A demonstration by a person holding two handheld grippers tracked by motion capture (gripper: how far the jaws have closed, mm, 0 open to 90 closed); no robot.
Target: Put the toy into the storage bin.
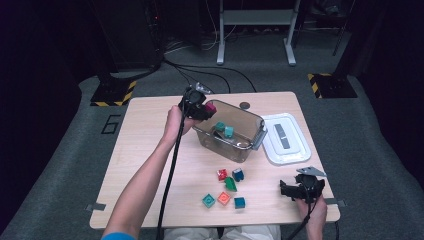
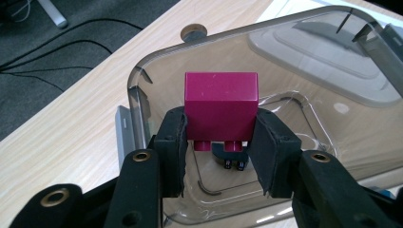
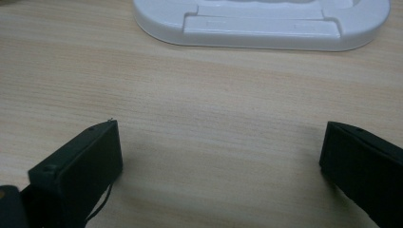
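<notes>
The left tongs (image 2: 221,142) are clamped on a magenta block (image 2: 221,107), one black pad pressed against each side of it, with the block's two studs pointing down between the jaws. Seen from above, the left tongs (image 1: 196,106) hold this block (image 1: 210,107) over the far left rim of a clear plastic bin (image 1: 250,131), which lies tilted on the counter (image 1: 145,150); in the left gripper view the bin's open mouth (image 2: 138,90) sits directly behind the block. Inside the bin lie two teal blocks (image 1: 224,129), close together near its middle. The right tongs (image 3: 221,161) stand wide apart with nothing between the jaws, low over bare wood; from above they (image 1: 295,190) rest near the near right corner of the counter, held by the person's right hand (image 1: 315,210). Beyond them lies the bin's white lid (image 1: 286,139), flat on the counter just right of the bin, and its near edge (image 3: 261,28) shows in the right gripper view. Loose blocks sit on the counter between the bin and the near edge: a red block (image 1: 222,174), a green block (image 1: 230,184), a dark blue block (image 1: 238,174), a teal flat tile (image 1: 208,200), an orange flat tile (image 1: 223,198) and a teal cube (image 1: 240,202). A small dark disc (image 1: 244,105) lies near the far edge, behind the bin.
</notes>
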